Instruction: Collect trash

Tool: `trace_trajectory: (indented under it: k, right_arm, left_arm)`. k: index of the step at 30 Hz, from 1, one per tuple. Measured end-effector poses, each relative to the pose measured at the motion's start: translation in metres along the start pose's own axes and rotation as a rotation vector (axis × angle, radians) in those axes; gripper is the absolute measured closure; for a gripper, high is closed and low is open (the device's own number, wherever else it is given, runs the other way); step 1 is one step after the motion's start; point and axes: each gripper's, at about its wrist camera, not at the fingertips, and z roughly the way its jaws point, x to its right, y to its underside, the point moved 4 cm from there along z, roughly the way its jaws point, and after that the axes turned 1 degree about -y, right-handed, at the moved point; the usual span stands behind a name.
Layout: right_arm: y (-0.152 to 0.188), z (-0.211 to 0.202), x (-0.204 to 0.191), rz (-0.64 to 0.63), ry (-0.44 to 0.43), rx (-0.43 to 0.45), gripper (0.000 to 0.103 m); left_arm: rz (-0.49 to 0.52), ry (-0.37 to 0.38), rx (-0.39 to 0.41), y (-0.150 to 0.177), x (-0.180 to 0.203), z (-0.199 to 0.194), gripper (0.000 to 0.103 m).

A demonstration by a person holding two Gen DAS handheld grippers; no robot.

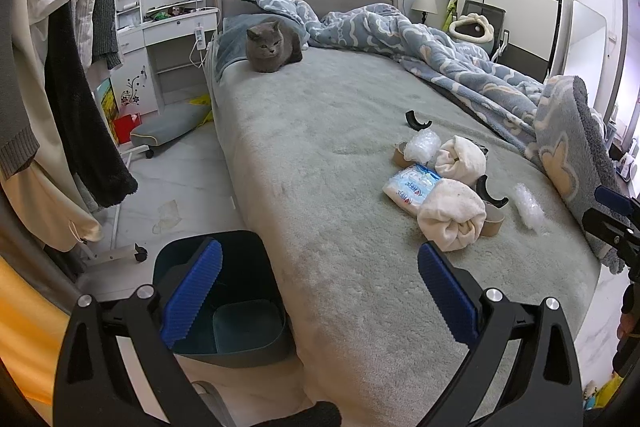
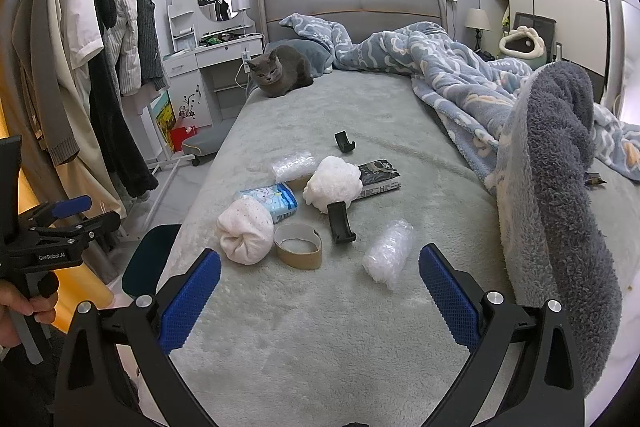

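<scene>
Bedroom's a mess: trash pile sits mid-bed (image 2: pixel 340 327), cardboard ring (image 2: pixel 298 247) and bubble wrap (image 2: pixel 389 254) lower center. Only the left view shows inside the bin (image 1: pixel 224 303), bottom left. Left gripper (image 1: pixel 320 295) and right gripper (image 2: pixel 320 299) both spread wide, empty.

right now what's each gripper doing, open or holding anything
Left gripper: open, fingers wide apart, holding nothing, above the bed edge and bin.
Right gripper: open, holding nothing, short of the bubble wrap.
</scene>
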Motion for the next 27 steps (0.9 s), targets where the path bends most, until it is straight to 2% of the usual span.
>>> trace_trajectory:
  k: [27]
  right_arm:
    - [-0.0035, -0.0034, 0.0051, 0.017, 0.001, 0.009, 0.003]
  left_arm:
    - [0.0, 0.001, -0.005, 0.0022, 0.0027, 0.0012, 0.003]
